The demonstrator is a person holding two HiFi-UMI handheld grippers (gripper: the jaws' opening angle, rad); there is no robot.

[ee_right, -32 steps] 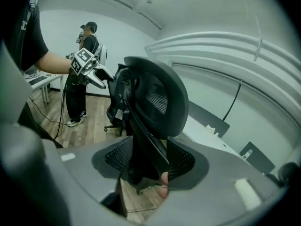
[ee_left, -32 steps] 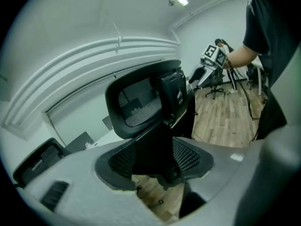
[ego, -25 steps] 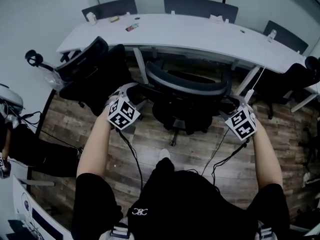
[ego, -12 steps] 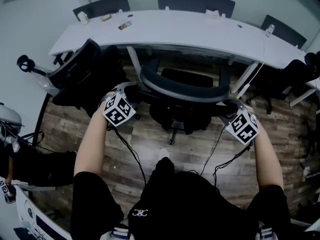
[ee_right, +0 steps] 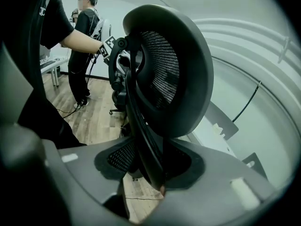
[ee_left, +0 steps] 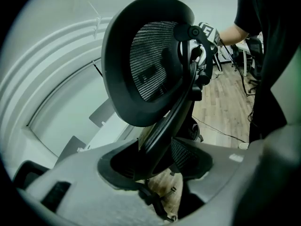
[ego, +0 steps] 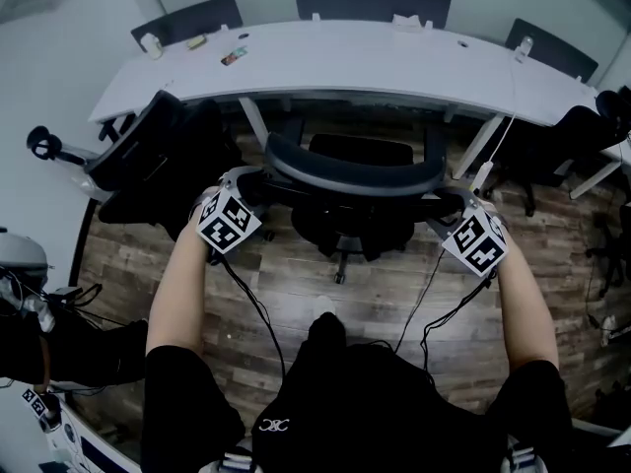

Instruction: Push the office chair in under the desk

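- The office chair (ego: pixel 355 225) stands on the wood floor (ego: pixel 286 294) and faces the long white desk (ego: pixel 394 62). The front of its seat is at the desk's edge. Its curved backrest (ego: pixel 353 177) and wheeled base are out on the open floor, so it is only partly in.
- The left gripper (ego: pixel 246 181) is at the backrest's left end. Its fingers (ee_left: pixel 75 187) have just been closing, and in the left gripper view they pinch the dark side frame of the backrest, which runs straight through the gap between them.
- The right gripper (ego: pixel 457 203) mirrors it at the right end. Its fingers (ee_right: pixel 225 182) have also just been closing, and the frame's edge sits between the pads, which look to be bearing on it.
- The step in hand, as I judge it, is taking hold of the backrest on both sides, with the push proper about to begin or only just begun.
- The next move calls for an even, level shove from both hands towards the desk, so the chair rolls straight and does not swivel.
- The slanted desk legs (ego: pixel 253 124) flank the gap, and a second chair (ego: pixel 158 156) sits askew just to the left. Uneven pressure could swing the armrests into either.
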